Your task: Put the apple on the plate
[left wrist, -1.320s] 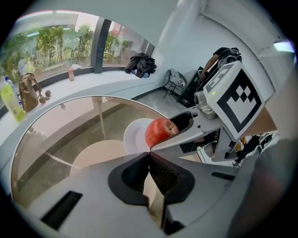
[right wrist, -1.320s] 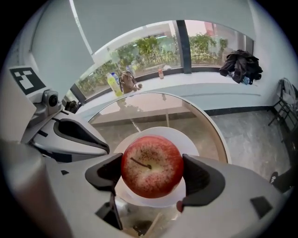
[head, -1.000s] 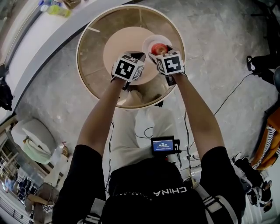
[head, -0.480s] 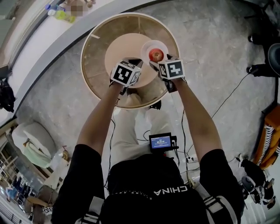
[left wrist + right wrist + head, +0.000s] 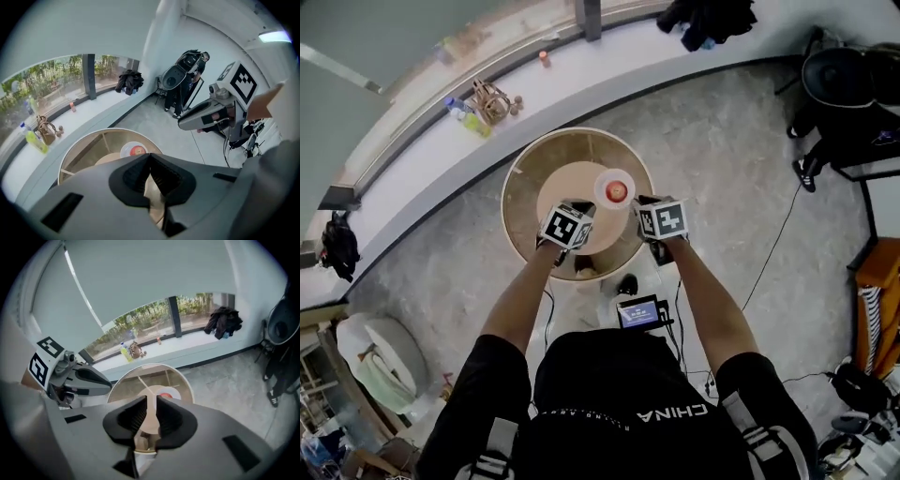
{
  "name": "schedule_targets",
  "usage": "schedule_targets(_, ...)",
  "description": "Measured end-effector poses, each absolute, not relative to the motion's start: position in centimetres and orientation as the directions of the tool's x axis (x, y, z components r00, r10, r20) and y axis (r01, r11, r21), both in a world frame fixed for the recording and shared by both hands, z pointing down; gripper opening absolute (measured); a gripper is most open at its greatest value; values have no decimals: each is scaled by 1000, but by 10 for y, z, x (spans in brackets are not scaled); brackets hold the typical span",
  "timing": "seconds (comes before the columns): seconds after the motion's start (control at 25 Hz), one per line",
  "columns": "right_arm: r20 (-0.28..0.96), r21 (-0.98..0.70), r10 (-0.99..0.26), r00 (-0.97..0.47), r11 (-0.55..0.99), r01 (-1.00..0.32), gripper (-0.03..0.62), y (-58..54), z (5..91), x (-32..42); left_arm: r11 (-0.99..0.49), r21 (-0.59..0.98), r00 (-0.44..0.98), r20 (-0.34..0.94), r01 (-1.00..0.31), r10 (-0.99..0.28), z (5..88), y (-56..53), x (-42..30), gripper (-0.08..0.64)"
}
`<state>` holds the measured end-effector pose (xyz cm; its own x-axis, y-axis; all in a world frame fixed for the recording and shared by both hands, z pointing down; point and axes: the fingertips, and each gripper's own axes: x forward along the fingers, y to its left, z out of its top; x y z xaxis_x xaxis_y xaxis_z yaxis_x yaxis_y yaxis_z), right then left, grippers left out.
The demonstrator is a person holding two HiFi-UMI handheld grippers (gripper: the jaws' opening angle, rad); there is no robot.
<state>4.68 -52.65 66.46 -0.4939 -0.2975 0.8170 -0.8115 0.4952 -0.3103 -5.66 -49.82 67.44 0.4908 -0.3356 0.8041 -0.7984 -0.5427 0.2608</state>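
The red apple (image 5: 617,189) lies on the small white plate (image 5: 603,185), which sits on the round wooden table (image 5: 521,192) far below. Both grippers hang well above the table, apart from the apple. My left gripper (image 5: 580,209) is near the plate's left; its jaws (image 5: 149,157) meet at the tips with nothing in them. My right gripper (image 5: 643,202) is at the plate's right; its jaws (image 5: 151,401) are closing, a narrow gap still shows, and nothing is between them. The apple (image 5: 138,150) and the apple (image 5: 165,394) show past each pair of jaws.
A curved white ledge under the window holds bottles and a small bag (image 5: 487,100). Dark clothing (image 5: 705,17) lies further along it. A black chair (image 5: 846,82) stands at the right. A small screen (image 5: 638,312) hangs at the person's waist, with cables on the grey floor.
Both grippers have lifted up and away from the table, which now looks much smaller. The apple has stayed on the plate.
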Motion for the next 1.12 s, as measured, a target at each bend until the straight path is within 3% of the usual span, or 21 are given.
schedule_targets(0.16, 818, -243, -362, -448, 488, -838, 32, -504, 625, 76, -517, 268, 495, 785, -813, -372, 639, -478, -50, 18)
schedule_targets(0.44, 790, -255, -393, -470, 488, -835, 29, -483, 585, 87, -559, 235, 517, 744, -795, -423, 603, -462, -36, 18)
schedule_targets(0.76, 811, -209, -402, -425, 480, -852, 28, -459, 578, 159, -585, 172, 496, 741, -793, -453, 582, -432, 1, 17)
schedule_targets(1.12, 709, -383, -399, -581, 473, -793, 28, -411, 568, 138, -483, 130, 386, 788, -866, -479, 582, -336, -12, 18)
